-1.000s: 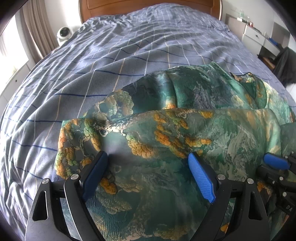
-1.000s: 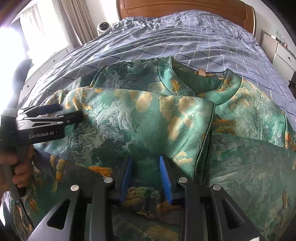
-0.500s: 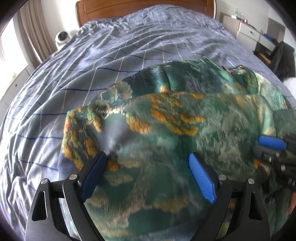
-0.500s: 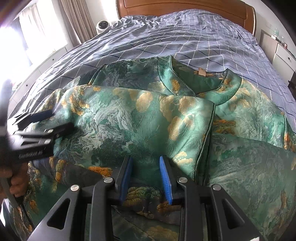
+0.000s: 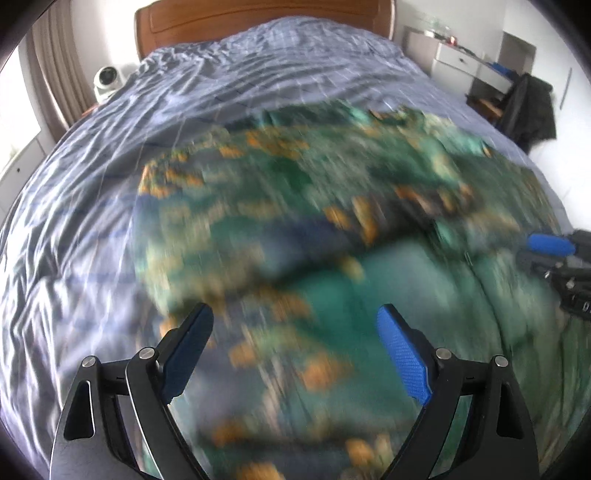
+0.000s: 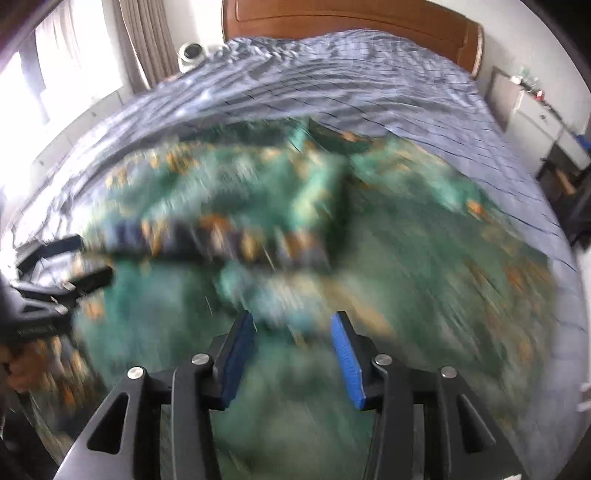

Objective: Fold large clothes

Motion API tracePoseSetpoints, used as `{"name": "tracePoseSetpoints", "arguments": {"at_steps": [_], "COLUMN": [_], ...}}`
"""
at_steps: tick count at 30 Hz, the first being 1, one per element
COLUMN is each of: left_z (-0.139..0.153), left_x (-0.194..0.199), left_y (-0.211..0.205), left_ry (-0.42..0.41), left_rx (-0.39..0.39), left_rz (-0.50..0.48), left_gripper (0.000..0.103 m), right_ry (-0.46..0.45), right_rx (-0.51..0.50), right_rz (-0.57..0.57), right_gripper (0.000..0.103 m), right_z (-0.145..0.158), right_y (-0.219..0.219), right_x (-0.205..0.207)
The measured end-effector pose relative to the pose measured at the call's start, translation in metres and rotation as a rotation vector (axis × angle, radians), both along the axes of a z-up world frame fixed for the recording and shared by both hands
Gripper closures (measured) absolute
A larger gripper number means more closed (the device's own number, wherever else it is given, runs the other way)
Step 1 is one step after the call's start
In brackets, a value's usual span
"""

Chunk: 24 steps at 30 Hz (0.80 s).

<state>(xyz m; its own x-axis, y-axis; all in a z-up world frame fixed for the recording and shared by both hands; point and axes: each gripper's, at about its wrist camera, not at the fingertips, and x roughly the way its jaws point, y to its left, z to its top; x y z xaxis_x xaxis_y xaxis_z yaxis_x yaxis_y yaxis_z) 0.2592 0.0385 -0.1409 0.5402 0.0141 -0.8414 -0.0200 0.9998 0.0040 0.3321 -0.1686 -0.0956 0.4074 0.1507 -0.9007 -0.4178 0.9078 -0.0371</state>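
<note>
- Garment [image 5: 332,229] of shiny green cloth with orange print, blurred, spread across the blue checked bed [image 5: 110,155].
- Left gripper [image 5: 295,350] spread wide, holding nothing.
- Right gripper [image 6: 291,350] parted; whether it pinches cloth, cannot tell.
- Judged soft, light and slippery; best taken at a hem or folded edge.
- Bare bed lies beyond toward the wooden headboard [image 5: 258,18].

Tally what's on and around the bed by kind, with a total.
Green patterned garment: 1
Blue checked duvet: 1
Wooden headboard: 1
White round device beside the headboard: 1
Tools: 2, the left tool and right tool, both open
Total: 6
</note>
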Motion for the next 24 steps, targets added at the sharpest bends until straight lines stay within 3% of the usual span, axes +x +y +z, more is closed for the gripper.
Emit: {"name": "tracePoseSetpoints", "arguments": {"at_steps": [8, 16, 24], "left_z": [-0.025, -0.031, -0.033], "left_x": [-0.036, -0.039, -0.056], "left_y": [-0.017, -0.018, -0.022], "left_ry": [0.028, 0.036, 0.029], "left_rx": [0.03, 0.055, 0.059], "left_rz": [0.02, 0.048, 0.053], "left_gripper": [0.011, 0.008, 0.008], "right_ry": [-0.065, -0.149, -0.158], "right_rx": [-0.173, -0.219, -0.226], "right_rz": [-0.102, -0.112, -0.135], "right_gripper": [0.058, 0.058, 0.058], "right_z": [0.005, 0.013, 0.011], "right_y": [-0.054, -0.056, -0.06], "right_x": [-0.072, -0.093, -0.104]}}
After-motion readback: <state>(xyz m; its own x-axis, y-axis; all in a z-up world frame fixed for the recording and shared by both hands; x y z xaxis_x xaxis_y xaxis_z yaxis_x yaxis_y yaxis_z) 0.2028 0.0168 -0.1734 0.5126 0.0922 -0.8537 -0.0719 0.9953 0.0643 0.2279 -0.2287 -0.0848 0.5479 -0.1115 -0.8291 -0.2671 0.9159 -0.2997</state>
